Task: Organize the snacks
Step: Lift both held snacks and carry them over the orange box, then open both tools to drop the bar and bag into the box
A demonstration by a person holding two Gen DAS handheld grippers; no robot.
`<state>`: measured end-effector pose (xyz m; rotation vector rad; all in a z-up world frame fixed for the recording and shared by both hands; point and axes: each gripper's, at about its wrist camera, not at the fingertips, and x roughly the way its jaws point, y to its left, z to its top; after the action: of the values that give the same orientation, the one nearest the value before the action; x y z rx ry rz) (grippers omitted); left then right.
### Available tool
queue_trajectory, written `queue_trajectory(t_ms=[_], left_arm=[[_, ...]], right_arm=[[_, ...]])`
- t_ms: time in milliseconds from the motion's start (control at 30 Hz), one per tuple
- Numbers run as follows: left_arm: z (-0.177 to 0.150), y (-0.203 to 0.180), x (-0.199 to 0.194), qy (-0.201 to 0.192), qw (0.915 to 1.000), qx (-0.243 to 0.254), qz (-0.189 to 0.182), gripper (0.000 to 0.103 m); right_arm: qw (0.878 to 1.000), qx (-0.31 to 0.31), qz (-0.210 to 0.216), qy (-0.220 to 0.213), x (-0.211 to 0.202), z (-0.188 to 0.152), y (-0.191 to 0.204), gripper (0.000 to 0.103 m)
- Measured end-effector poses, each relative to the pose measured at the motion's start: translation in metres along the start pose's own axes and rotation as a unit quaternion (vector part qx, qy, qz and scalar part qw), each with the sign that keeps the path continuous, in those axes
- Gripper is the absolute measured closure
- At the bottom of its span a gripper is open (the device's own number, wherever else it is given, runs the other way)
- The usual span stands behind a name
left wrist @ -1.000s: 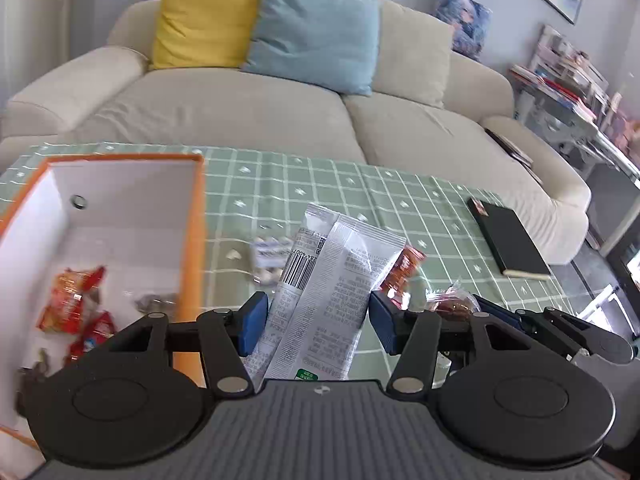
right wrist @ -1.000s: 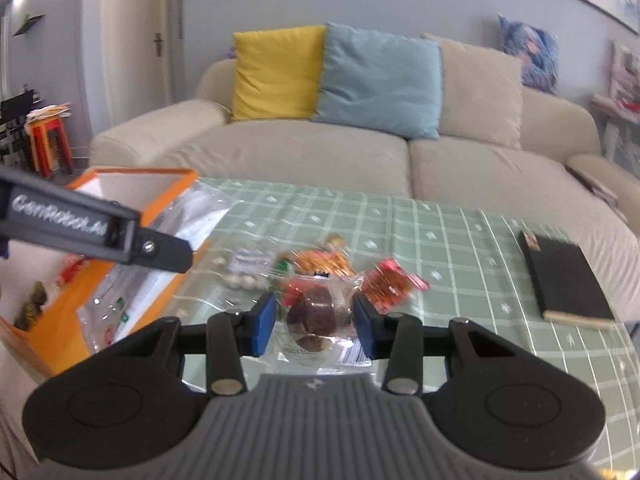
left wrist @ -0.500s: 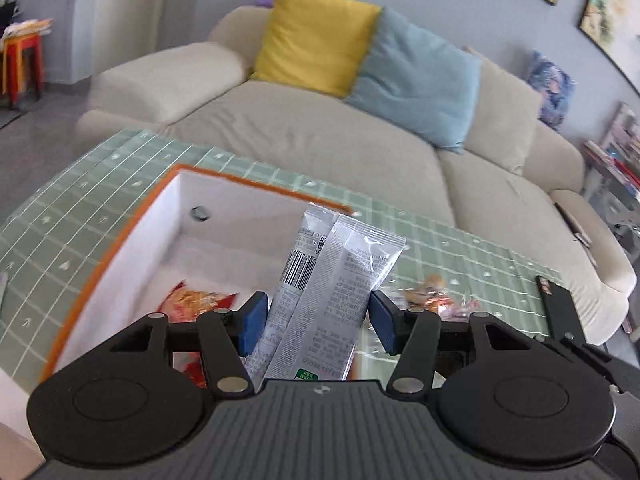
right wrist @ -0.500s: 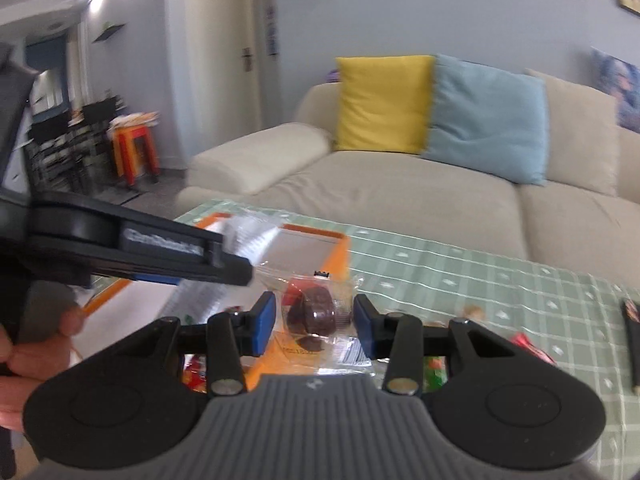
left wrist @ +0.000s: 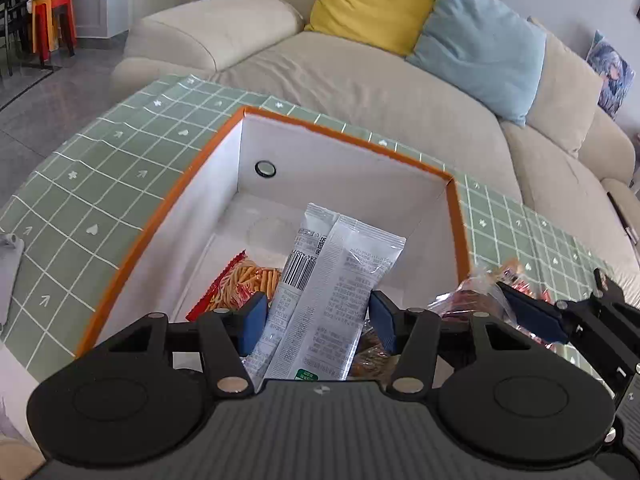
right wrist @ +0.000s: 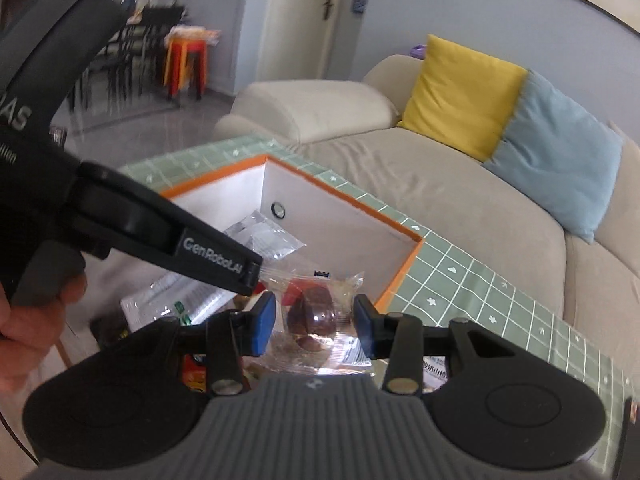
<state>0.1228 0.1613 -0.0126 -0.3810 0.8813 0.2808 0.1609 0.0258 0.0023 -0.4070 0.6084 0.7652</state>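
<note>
We hold the left gripper (left wrist: 316, 316) clamped on the silver packet (left wrist: 332, 280), long axis pointing up-frame over the orange box (left wrist: 344, 140); the right gripper (right wrist: 314, 320) grips the chocolate snack (right wrist: 312, 314) at frame centre.

Beige sofa (left wrist: 360, 76) with yellow cushion (left wrist: 372, 0) and blue cushion (left wrist: 476, 56); orange stool (left wrist: 52, 20) nearby

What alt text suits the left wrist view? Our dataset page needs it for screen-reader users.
The left gripper holds a silver snack packet above an orange-rimmed white box containing a red snack bag, on a green checked tablecloth.
</note>
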Motion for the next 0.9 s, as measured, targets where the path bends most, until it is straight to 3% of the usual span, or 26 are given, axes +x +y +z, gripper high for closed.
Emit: queue_trajectory(t_ms=[400,700,900], left_arm=[[0.006,0.001,0.023,0.021,0.9985,0.025,0.044,0.039],[0.007,0.005,0.038,0.038,0.9959,0.044,0.070,0.040],[0.006,0.007,0.039,0.036,0.9963,0.044,0.064,0.038]], right_arm=[[0.995,-0.096,0.001,0.014,0.029,0.004,0.004,0.061],[0.985,-0.164,0.025,0.037,0.047,0.009,0.008,0.060],[0.978,-0.196,0.037,0.057,0.061,0.015,0.007,0.060]])
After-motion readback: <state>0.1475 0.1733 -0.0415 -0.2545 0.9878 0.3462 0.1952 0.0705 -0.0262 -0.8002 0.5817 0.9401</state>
